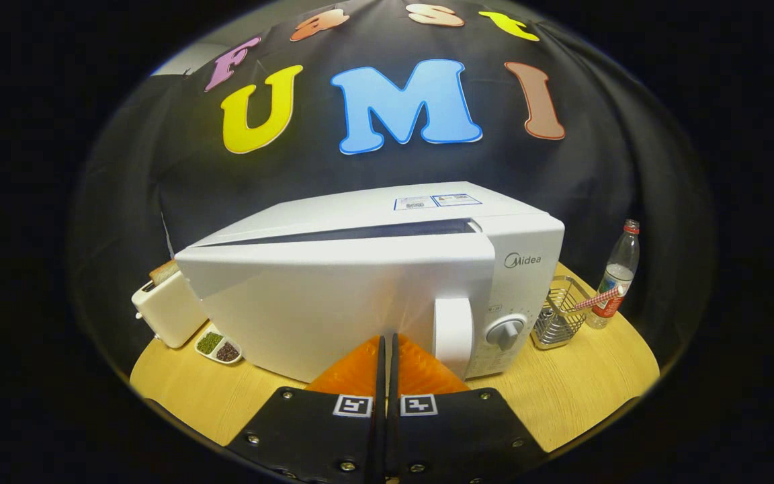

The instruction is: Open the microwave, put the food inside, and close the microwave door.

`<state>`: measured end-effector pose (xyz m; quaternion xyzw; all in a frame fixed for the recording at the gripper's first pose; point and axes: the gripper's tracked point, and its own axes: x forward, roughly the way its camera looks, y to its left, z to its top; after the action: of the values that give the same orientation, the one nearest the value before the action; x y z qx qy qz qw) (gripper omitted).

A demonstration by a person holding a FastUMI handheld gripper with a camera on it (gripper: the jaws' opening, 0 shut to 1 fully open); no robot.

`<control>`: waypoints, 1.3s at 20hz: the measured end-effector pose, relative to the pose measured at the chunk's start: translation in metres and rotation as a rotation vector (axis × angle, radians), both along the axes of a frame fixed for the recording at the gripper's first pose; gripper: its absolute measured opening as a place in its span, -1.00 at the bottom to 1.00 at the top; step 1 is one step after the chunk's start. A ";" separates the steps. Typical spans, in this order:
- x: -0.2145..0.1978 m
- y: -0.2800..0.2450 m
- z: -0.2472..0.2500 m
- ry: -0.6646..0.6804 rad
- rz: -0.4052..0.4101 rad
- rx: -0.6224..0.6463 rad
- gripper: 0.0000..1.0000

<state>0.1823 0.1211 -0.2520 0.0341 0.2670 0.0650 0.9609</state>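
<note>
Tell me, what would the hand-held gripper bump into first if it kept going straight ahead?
Probably the microwave door. The hand-held gripper, fingers closed together on nothing, points right at it, near the handle. Exact gap is unclear.

On the wooden counter (582, 396) a white toaster (166, 310) stands with a slice of bread (162, 271) in it. Just beside it lies a small dish (219, 348) of green and dark beans. Well apart, a wire basket (559, 316) stands near a water bottle (617, 274).
</note>
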 end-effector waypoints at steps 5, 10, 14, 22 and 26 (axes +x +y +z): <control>0.014 -0.002 -0.001 0.001 -0.042 0.016 -0.98; 0.019 -0.003 -0.002 0.003 -0.068 0.034 -0.95; -0.007 0.000 0.020 -0.034 -0.015 0.002 -0.94; -0.103 -0.001 0.113 -0.233 -0.053 -0.055 -0.95; -0.139 0.002 0.140 -0.293 -0.068 -0.060 -0.95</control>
<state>0.0430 0.1232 -0.1124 0.0046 0.1245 0.0288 0.9918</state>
